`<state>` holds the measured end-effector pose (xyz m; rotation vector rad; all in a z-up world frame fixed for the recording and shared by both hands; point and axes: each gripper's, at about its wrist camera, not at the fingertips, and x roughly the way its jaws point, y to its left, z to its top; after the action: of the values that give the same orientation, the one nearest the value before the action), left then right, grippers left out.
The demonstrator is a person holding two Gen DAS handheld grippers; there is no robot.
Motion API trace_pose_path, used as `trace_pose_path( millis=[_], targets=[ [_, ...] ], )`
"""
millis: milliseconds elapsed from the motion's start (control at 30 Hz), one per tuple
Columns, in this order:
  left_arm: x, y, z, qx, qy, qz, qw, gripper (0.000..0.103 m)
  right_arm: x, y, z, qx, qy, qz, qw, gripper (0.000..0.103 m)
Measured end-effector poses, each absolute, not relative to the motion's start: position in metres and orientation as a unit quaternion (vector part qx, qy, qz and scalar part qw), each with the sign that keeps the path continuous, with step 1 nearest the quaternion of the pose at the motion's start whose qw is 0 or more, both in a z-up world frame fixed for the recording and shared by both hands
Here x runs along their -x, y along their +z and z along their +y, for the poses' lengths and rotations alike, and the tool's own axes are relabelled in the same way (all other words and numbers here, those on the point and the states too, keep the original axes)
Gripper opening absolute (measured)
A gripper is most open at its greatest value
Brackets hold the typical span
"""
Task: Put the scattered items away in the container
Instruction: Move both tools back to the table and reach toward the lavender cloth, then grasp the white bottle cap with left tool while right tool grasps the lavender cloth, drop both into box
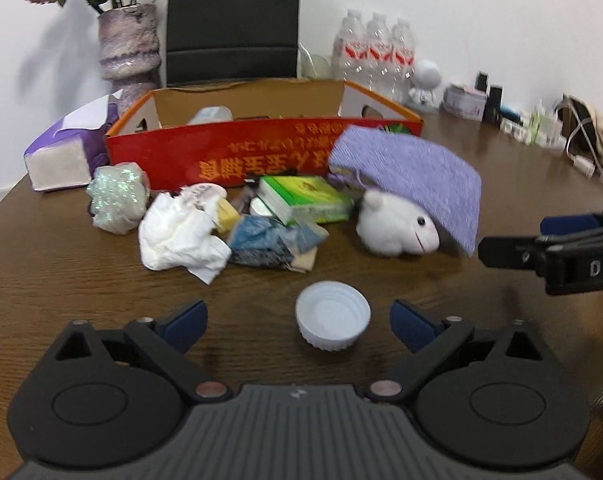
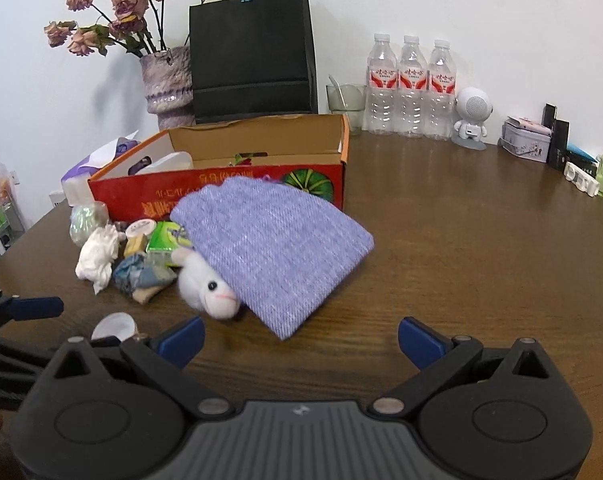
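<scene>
On table, white bottle cap sits open side up between spread left claw, untouched. Light, rigid, ribbed; pinch across rim. Right claw spread, empty. Box beyond.

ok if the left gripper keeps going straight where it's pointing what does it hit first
Most likely the white bottle cap, which lies upside down on the table between the open left gripper fingers, nearer the right one; depth is hard to judge.
</scene>
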<state>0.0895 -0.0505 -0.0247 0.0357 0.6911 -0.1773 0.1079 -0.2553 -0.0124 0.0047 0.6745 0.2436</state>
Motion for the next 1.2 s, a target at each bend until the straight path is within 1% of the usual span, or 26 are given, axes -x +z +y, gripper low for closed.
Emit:
trace_pose_path(
  millis=[67, 100, 133, 167, 200, 233, 433, 700, 800, 967, 1033, 1100, 1133, 1167, 1200],
  targets=[
    [-0.093, -0.028, -0.052, -0.018, -0.088, 0.346, 0.934, 0.081, -0.107, -0.014, -0.259, -0.005, 0.118, 0.331, 0.936, 0.103],
    [-0.095, -0.029, -0.054, -0.021, -0.086, 0.347, 0.934, 0.080, -0.108, -0.014, -0.259, -0.005, 0.118, 0.330, 0.936, 0.103],
    [-0.095, -0.029, -0.055, -0.026, -0.083, 0.345, 0.935, 0.075, -0.109, -0.014, -0.260, -0.004, 0.117, 0.329, 0.937, 0.103],
    [-0.095, -0.029, -0.056, -0.029, -0.082, 0.343, 0.935, 0.065, -0.110, -0.014, -0.260, -0.003, 0.117, 0.326, 0.938, 0.103],
    [-0.094, -0.029, -0.057, -0.032, -0.083, 0.340, 0.936, 0.057, -0.113, -0.014, -0.259, -0.003, 0.118, 0.324, 0.939, 0.103],
    [-0.094, -0.029, -0.057, -0.035, -0.085, 0.336, 0.937, 0.041, -0.116, -0.014, -0.258, -0.002, 0.118, 0.322, 0.939, 0.103],
    [-0.096, -0.025, -0.046, -0.020, -0.083, 0.332, 0.939, 0.041, -0.133, -0.012, -0.250, -0.001, 0.130, 0.311, 0.941, 0.103],
    [-0.101, -0.004, -0.019, 0.013, -0.058, 0.296, 0.953, 0.041, -0.162, -0.002, -0.229, 0.029, 0.141, 0.291, 0.946, 0.103],
    [-0.100, -0.002, -0.010, 0.024, -0.054, 0.293, 0.954, 0.041, -0.178, -0.003, -0.223, 0.038, 0.151, 0.296, 0.943, 0.103],
    [-0.099, -0.003, 0.003, 0.037, -0.044, 0.295, 0.954, 0.041, -0.196, -0.005, -0.222, 0.012, 0.184, 0.309, 0.933, 0.103],
    [-0.098, -0.003, 0.006, 0.040, -0.041, 0.293, 0.954, 0.041, -0.197, -0.006, -0.220, 0.015, 0.184, 0.309, 0.933, 0.098],
    [-0.098, -0.002, 0.008, 0.042, -0.040, 0.292, 0.955, 0.041, -0.192, -0.004, -0.218, 0.027, 0.180, 0.302, 0.936, 0.075],
    [-0.098, -0.002, 0.009, 0.043, -0.040, 0.291, 0.955, 0.041, -0.189, -0.003, -0.217, 0.034, 0.178, 0.298, 0.937, 0.070],
    [-0.098, -0.002, 0.010, 0.044, -0.040, 0.290, 0.955, 0.041, -0.187, -0.003, -0.216, 0.041, 0.177, 0.297, 0.937, 0.063],
    [-0.098, -0.002, 0.010, 0.046, -0.041, 0.289, 0.955, 0.041, -0.186, -0.003, -0.216, 0.049, 0.175, 0.298, 0.937, 0.060]
  ],
)
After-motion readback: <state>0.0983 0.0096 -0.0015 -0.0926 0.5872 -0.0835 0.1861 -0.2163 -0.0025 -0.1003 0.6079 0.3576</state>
